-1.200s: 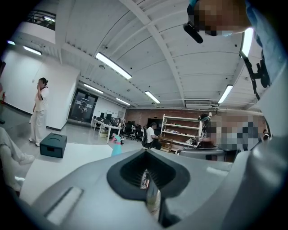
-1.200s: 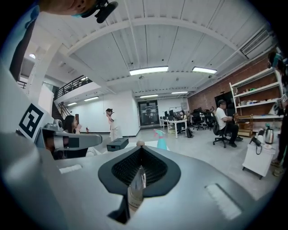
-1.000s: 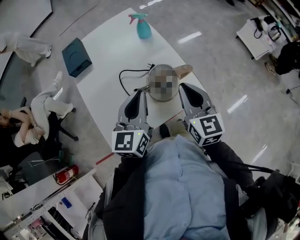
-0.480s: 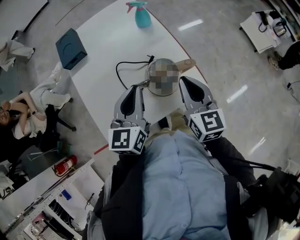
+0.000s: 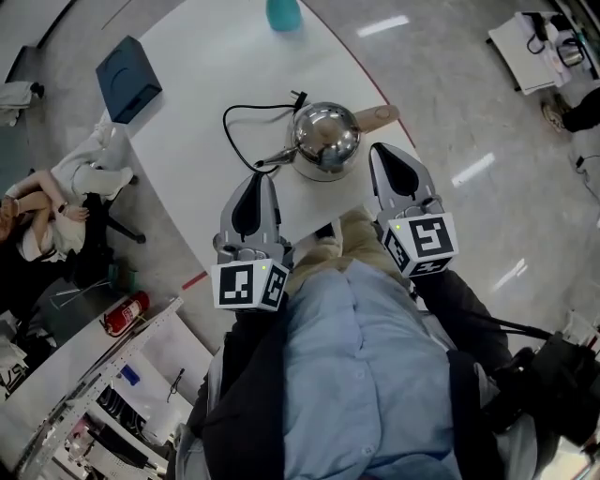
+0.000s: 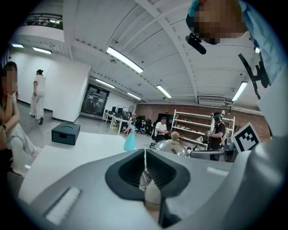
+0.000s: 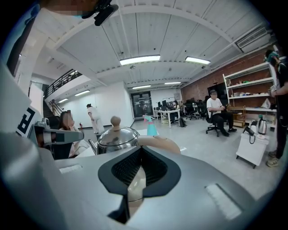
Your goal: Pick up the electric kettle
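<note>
The steel electric kettle (image 5: pixel 325 139) stands near the front edge of the white table (image 5: pixel 206 103). It has a wooden handle (image 5: pixel 377 116) on its right and a spout on its left. A black cord (image 5: pixel 232 120) loops behind it. My left gripper (image 5: pixel 255 180) is shut and empty, just short of the spout side. My right gripper (image 5: pixel 382 150) is also shut and empty, close beside the handle. The kettle (image 6: pixel 170 147) lies ahead and right of the closed tips in the left gripper view. In the right gripper view the kettle (image 7: pixel 117 137) is ahead and left.
A teal spray bottle (image 5: pixel 283 11) stands at the table's far end. A dark blue box (image 5: pixel 128 64) sits at the far left corner. A seated person (image 5: pixel 37 220) and a fire extinguisher (image 5: pixel 125 314) are on the floor to the left. A white cart (image 5: pixel 525 47) is at far right.
The grippers have drawn slightly apart, and the right one has come up alongside the kettle's handle. Both stayed shut. The head view has shifted, so the table sits higher in frame.
</note>
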`<state>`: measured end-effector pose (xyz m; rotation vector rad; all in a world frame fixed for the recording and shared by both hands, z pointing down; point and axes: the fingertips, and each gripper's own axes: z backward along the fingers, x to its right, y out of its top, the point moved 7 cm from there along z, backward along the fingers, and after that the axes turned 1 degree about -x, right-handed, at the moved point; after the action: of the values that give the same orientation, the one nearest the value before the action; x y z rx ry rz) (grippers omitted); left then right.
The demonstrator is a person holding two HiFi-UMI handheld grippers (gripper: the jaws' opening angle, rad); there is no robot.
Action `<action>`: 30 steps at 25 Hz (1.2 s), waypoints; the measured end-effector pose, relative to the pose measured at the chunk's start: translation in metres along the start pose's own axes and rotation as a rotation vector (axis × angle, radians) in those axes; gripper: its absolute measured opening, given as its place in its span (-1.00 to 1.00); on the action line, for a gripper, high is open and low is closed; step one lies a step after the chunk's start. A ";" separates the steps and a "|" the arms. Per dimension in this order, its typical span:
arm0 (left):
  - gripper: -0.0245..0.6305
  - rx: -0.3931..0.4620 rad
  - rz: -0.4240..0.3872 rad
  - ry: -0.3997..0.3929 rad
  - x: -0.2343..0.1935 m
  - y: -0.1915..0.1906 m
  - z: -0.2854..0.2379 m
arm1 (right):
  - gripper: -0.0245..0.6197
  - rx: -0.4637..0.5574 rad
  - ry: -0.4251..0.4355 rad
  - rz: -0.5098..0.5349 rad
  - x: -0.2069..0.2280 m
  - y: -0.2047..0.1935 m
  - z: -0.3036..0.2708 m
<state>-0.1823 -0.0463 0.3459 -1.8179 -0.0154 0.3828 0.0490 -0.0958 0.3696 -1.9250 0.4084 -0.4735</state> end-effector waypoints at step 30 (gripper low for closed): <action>-0.27 -0.063 0.127 0.047 -0.028 -0.033 -0.062 | -0.20 -0.115 -0.096 -0.065 0.067 -0.033 -0.069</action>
<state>-0.1857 -0.1005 0.3981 -1.8951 0.1227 0.4328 0.0748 -0.1703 0.4337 -2.0688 0.3174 -0.4058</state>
